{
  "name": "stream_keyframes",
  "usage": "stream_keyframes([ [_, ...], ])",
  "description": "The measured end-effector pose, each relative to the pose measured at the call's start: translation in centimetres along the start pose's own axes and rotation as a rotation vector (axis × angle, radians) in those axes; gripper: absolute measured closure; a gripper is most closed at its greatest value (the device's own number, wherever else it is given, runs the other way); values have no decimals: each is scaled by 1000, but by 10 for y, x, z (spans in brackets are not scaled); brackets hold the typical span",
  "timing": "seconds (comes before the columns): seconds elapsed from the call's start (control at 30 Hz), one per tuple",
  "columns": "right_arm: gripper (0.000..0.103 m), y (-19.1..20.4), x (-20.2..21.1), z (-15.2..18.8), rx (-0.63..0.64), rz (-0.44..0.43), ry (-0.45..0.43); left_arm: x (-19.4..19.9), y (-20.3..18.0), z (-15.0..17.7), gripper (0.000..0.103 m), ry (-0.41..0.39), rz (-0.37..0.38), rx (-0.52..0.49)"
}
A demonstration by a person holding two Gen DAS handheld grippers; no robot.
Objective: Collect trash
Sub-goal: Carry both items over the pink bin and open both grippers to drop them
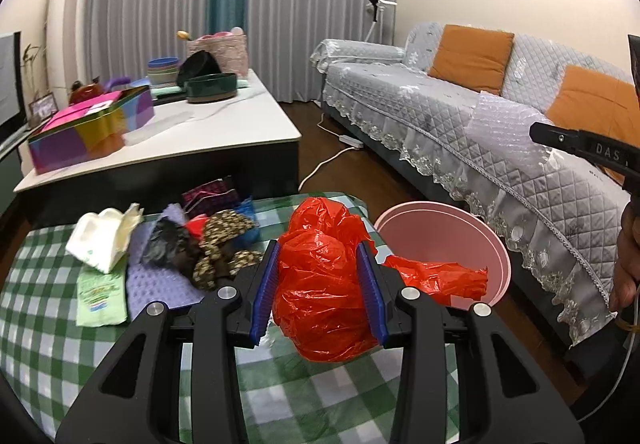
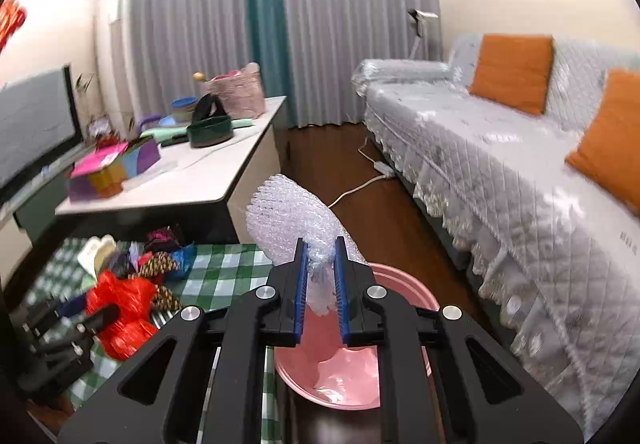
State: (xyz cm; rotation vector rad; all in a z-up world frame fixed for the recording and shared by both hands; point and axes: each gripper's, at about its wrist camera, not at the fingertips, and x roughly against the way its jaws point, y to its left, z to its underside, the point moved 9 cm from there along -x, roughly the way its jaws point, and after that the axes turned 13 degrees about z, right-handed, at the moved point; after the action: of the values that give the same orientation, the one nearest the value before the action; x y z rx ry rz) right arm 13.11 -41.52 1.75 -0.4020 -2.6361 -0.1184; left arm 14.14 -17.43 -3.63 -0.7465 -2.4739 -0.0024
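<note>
My left gripper [image 1: 318,280] is shut on a crumpled red plastic bag [image 1: 320,296], held above the green checked cloth [image 1: 48,328] just left of the pink bin [image 1: 460,228]; a tail of the bag hangs over the bin's rim. My right gripper [image 2: 321,276] is shut on a wad of clear bubble wrap [image 2: 288,212], held over the pink bin [image 2: 400,284]. The bubble wrap [image 1: 504,124] and the right gripper's black finger show at the right edge of the left wrist view. The red bag [image 2: 120,308] shows at lower left in the right wrist view.
More trash lies on the checked cloth: a white moulded tray [image 1: 100,240], a green wrapper [image 1: 100,296], a purple pad [image 1: 160,284], black and patterned bags [image 1: 216,248]. A white coffee table [image 1: 224,124] with boxes and bowls stands behind. A grey-covered sofa [image 1: 460,116] runs along the right.
</note>
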Motion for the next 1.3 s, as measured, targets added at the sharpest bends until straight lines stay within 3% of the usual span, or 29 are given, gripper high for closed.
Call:
stream_keyframes([
  [0.53, 90, -46, -57, 11, -54, 108, 77, -80, -51, -28, 65, 4, 107, -63],
  [1.13, 88, -64, -86, 14, -73, 144, 110, -147, -80, -20, 64, 84, 170, -92],
  [1.2, 85, -65, -87, 14, -75, 151, 110, -151, -83, -20, 62, 89, 178, -99],
  [1.3, 74, -67, -88, 15, -82, 169, 111, -155, -86, -18, 46, 108, 199, -102],
])
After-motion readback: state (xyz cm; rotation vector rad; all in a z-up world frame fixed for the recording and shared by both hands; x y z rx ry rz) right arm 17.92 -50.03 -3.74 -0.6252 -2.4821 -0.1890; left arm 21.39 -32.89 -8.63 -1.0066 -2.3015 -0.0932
